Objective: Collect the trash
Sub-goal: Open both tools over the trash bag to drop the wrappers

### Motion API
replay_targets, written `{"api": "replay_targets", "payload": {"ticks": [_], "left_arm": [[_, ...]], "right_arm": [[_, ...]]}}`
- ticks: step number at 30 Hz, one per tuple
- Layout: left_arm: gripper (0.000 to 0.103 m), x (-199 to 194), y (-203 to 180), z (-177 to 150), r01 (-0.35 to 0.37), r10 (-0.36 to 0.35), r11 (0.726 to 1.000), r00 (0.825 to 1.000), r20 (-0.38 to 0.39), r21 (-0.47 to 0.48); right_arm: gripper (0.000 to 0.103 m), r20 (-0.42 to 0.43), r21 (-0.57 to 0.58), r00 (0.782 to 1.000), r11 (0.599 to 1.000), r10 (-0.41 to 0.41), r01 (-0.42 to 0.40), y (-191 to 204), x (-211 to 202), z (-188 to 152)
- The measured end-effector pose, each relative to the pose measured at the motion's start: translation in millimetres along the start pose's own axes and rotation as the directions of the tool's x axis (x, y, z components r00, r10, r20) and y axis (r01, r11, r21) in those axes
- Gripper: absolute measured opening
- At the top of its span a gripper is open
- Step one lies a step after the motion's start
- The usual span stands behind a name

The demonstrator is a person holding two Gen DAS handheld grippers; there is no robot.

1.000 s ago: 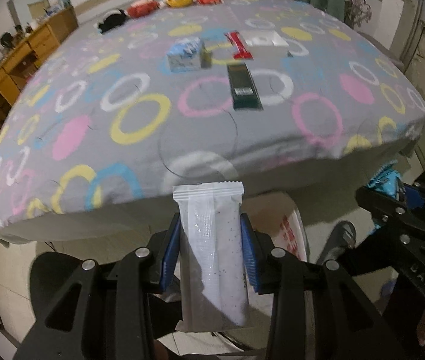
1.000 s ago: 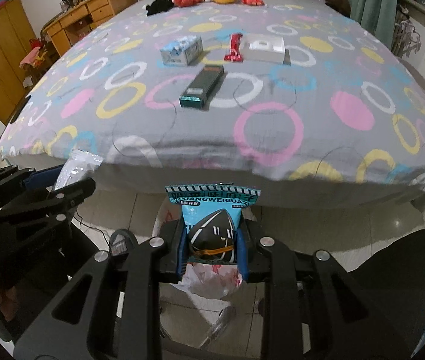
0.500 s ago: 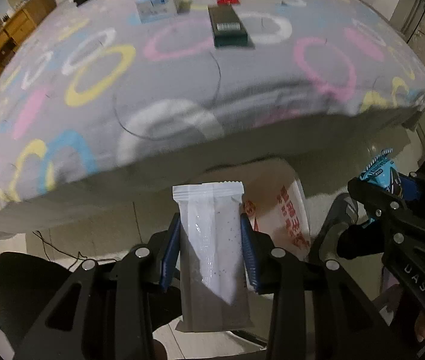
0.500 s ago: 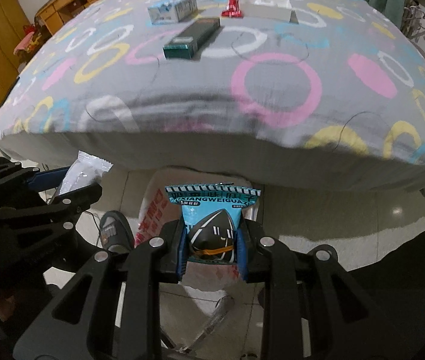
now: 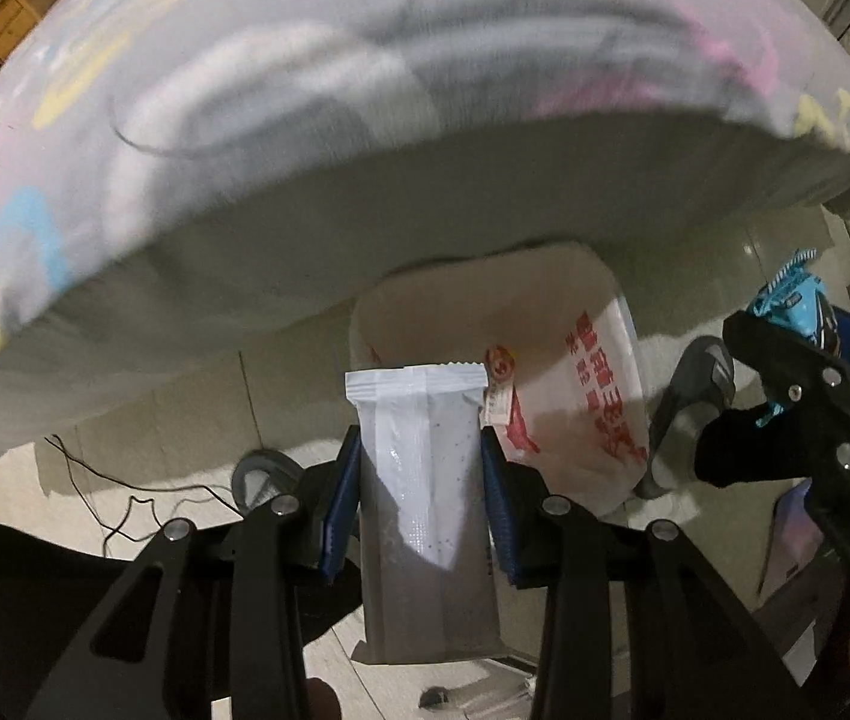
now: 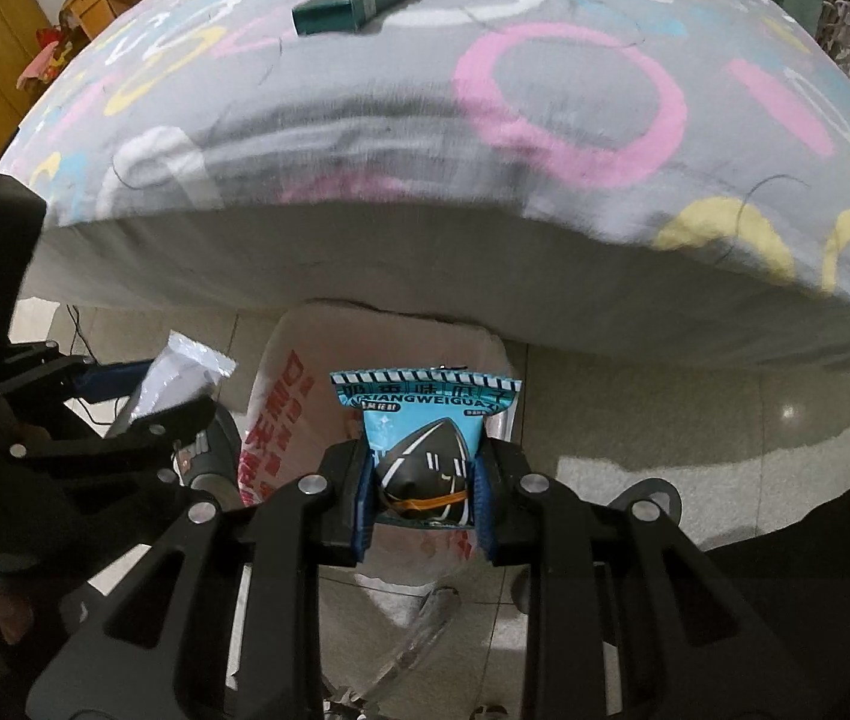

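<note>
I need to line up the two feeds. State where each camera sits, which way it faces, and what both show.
Left wrist: on the left gripper, facing down past its white wrapper to the trash bag; a shoe shows.
Right wrist: on the right gripper, facing down and forward past its blue snack packet to the bed.
Shared: bag, bed, floor, each other's gripper.

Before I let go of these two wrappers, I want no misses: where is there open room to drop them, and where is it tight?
The open mouth of the white bag below the bed edge is free. Bare tile lies right of it. It is tight at the bag's left, where a shoe and the left gripper with its white wrapper crowd in.
</note>
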State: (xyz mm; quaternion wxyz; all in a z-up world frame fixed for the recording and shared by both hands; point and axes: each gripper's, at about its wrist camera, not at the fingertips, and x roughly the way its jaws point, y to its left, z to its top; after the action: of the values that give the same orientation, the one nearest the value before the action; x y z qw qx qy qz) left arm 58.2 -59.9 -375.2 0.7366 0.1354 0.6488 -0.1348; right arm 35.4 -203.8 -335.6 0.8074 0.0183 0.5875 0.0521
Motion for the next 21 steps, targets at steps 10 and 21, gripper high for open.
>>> {"api": "replay_targets", "payload": {"ticks": [10,21], "left_arm": [[0.038,22.0,4.9,-0.9,0.033,-0.033,0.999,0.999,-0.040,-0.015],[0.082,24.3,3.6,-6.2,0.011,-0.010,1.000,0.999,-0.048,0.005]], "right_arm": [[0.026,-0.044,-0.002,0.999,1.000,0.005,-0.005,3.5,29.0,8.0],[0.053,-0.071,0.024,0.997,0.999,0.022,-0.021,-1.4,39.0,12.3]]}}
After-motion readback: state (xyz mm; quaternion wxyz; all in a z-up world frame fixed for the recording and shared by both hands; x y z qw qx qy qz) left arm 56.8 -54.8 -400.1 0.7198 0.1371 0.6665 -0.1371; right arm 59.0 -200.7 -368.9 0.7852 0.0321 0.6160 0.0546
